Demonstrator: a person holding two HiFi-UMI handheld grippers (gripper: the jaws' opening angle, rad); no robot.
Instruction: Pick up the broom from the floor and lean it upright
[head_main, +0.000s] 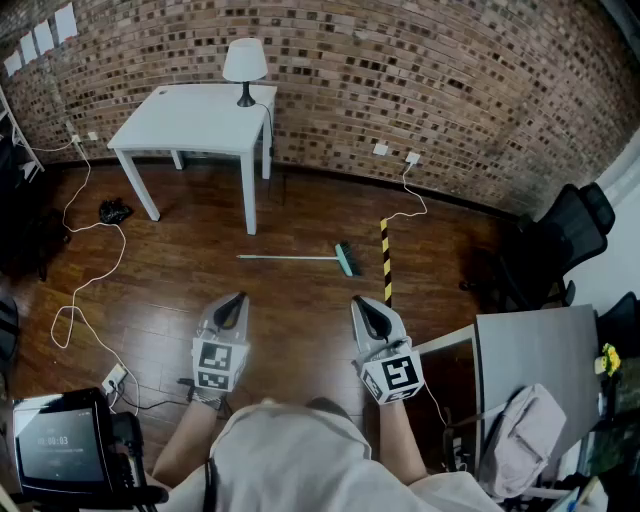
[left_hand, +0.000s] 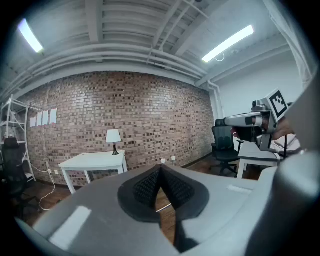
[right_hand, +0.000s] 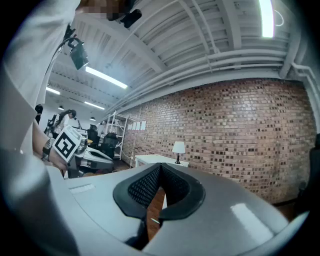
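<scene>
Broom (head_main: 300, 258) lies flat on the wooden floor (head_main: 300, 330), nothing touching it. In the head view the handle runs left to right. The teal head is at the right end, just beside the yellow-black striped tape (head_main: 385, 262). The handle's free end is near the closest leg of the white desk (head_main: 200, 115).

Left hand-held gripper (head_main: 236, 300) is held above the floor close to the person, well apart from the broom and tilted slightly down. It is clenched: the pads meet at the tips with nothing between them. Right hand-held gripper (head_main: 362, 305) is beside it, held level and also well short of the broom. It is clenched and empty too, only floor showing through the gap under the tips.

The white desk stands against the brick wall (head_main: 450, 70), with a table lamp (head_main: 245, 62) at its far edge. A white cable (head_main: 88, 275) loops across the floor on the left down to a power strip (head_main: 113, 378). A black office chair (head_main: 565, 240) stands at the right by a grey desk (head_main: 530, 350).
</scene>
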